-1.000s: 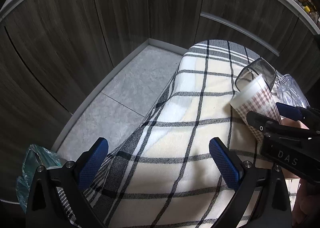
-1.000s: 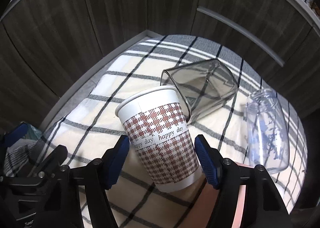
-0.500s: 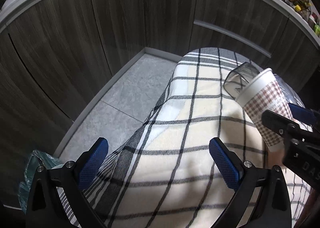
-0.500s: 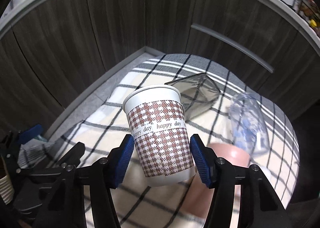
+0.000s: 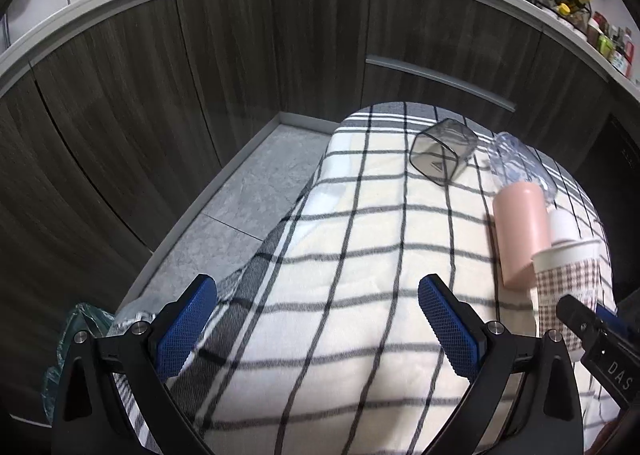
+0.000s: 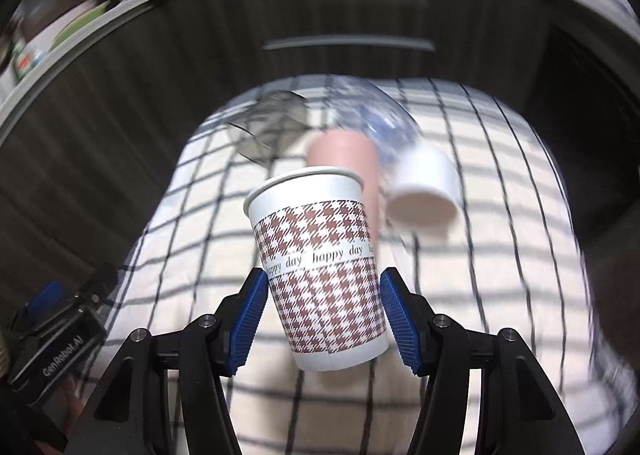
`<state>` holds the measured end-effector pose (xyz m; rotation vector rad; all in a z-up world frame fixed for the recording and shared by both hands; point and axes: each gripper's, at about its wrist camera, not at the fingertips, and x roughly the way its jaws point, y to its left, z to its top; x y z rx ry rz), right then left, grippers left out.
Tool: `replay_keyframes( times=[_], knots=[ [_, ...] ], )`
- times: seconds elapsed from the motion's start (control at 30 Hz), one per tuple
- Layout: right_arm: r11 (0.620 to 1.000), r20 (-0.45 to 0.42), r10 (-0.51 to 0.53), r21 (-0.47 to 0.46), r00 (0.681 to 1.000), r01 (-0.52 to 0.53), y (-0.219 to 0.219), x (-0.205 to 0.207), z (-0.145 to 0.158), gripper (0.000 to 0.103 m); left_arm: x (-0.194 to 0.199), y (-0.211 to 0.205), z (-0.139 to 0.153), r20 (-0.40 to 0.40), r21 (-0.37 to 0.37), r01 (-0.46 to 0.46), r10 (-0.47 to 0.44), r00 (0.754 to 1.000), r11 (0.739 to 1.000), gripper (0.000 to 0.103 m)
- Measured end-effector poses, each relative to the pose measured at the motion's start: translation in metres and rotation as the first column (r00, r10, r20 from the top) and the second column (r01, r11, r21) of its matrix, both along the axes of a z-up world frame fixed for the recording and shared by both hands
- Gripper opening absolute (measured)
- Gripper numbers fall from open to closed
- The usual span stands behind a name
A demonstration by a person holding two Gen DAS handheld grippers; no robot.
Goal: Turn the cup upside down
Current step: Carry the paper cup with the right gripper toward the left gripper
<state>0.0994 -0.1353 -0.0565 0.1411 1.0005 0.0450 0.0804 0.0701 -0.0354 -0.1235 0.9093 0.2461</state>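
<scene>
A paper cup point(image 6: 320, 267) with a brown houndstooth pattern and "happy day" lettering is held in my right gripper point(image 6: 322, 319), which is shut on its lower body. The cup is lifted above the checked cloth, roughly upright, rim up and tilted slightly left. In the left wrist view the same cup point(image 5: 568, 287) shows at the right edge, with the right gripper's black finger in front of it. My left gripper point(image 5: 316, 331) is open and empty over the cloth's near left part.
On the checked tablecloth point(image 5: 360, 255) lie a smoky square glass point(image 5: 442, 153), a clear patterned jar point(image 5: 520, 165), a pink tumbler point(image 5: 520, 231) and a small white cup point(image 6: 424, 191). Dark cabinets point(image 5: 200, 95) stand behind. Grey floor point(image 5: 240, 207) lies left of the table.
My right gripper has raised the cup and pulled it back toward me and to the right, turning it more upright. The pink tumbler and white cup have come into view.
</scene>
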Motion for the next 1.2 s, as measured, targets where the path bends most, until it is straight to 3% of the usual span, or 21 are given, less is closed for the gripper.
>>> replay_keyframes(
  times=[0.2,0.5,0.8,0.87,0.93,1.2],
  knots=[
    [0.995,-0.001,-0.073,0.064,0.997,0.073,-0.011,-0.029,-0.012,0.058,-0.016,-0.007,-0.005,0.005,0.004,0.02,-0.02,1.0,1.0,0.103],
    [0.979,-0.124,-0.104,0.161,0.987,0.123,-0.005,-0.039,-0.053,0.059,-0.021,-0.003,-0.012,-0.001,0.016,0.006,-0.006,1.0,1.0,0.103],
    [0.983,-0.112,-0.095,0.144,0.989,0.111,0.0,-0.041,-0.051,0.06,-0.019,-0.007,-0.015,-0.009,0.025,0.018,-0.017,1.0,1.0,0.103],
    [0.983,-0.123,-0.096,0.147,0.988,0.113,-0.001,-0.04,-0.051,0.071,-0.02,-0.008,-0.015,-0.007,0.027,0.018,-0.018,1.0,0.999,0.103],
    [0.981,-0.118,-0.102,0.152,0.988,0.119,-0.004,-0.042,-0.049,0.075,-0.021,-0.009,-0.013,-0.005,0.033,0.02,-0.02,1.0,0.999,0.103],
    [0.987,-0.054,-0.061,0.144,0.997,0.068,-0.022,-0.064,-0.016,0.076,-0.037,-0.03,0.002,0.035,0.048,0.058,-0.06,0.998,0.997,0.103]
  ],
)
